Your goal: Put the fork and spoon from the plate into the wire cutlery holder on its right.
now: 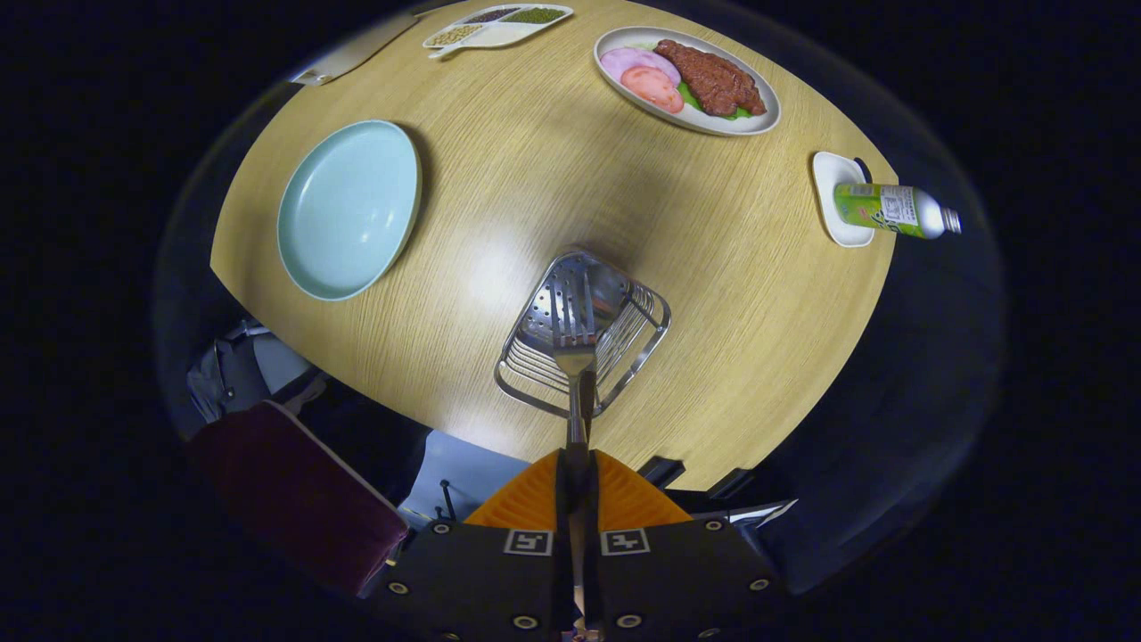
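Your tongs [578, 481] are clenched on the fork [575, 348], just above the wire cutlery holder [584, 334] ahead; the plate [349, 209] looks empty, so only dropping remains.

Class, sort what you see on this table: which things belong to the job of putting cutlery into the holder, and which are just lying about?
Part of the job:
- fork, clamped in the gripper, tines over the holder
- wire cutlery holder
- pale blue plate, now bare

Just lying about:
- platter of meat and slices
- divided dish of beans
- green bottle on a small white dish
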